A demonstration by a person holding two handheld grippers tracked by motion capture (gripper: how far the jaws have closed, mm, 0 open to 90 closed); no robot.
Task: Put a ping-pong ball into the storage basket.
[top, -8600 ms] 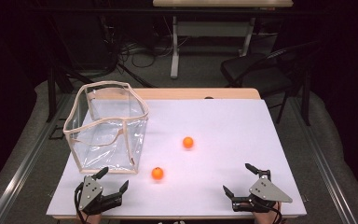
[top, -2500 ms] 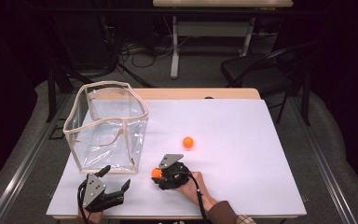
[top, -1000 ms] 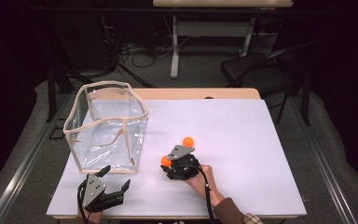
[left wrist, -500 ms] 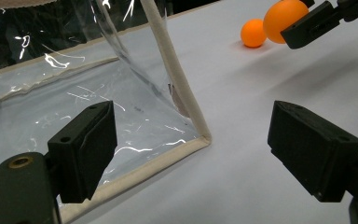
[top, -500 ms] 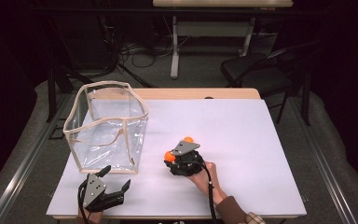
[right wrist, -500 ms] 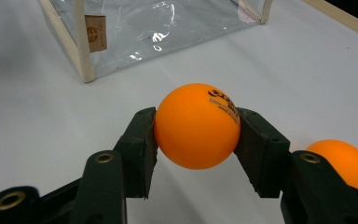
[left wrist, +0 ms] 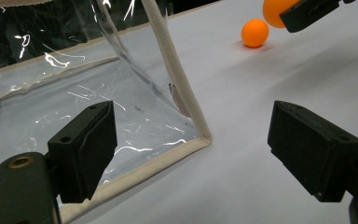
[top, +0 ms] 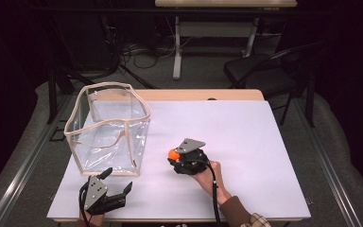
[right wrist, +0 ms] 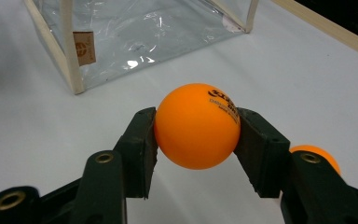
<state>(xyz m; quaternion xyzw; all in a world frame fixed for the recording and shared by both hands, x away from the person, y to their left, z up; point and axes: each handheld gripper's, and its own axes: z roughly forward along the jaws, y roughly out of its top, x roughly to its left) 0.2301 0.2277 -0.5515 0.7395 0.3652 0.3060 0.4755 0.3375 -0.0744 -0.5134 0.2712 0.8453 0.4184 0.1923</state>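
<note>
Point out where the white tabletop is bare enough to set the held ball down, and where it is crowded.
Bare: the right half of the white tabletop, from the right gripper to the right edge, and the near strip between both grippers. Crowded: the left side, taken by the clear bag with the left gripper at its near corner. The right gripper holds an orange ball; a second ball lies just beside it.

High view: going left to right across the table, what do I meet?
Clear bag → left claw → held orange ball → right claw gripping it.

A lab: floor cables (top: 137,49), bare white table (top: 246,127), dark surroundings.
</note>
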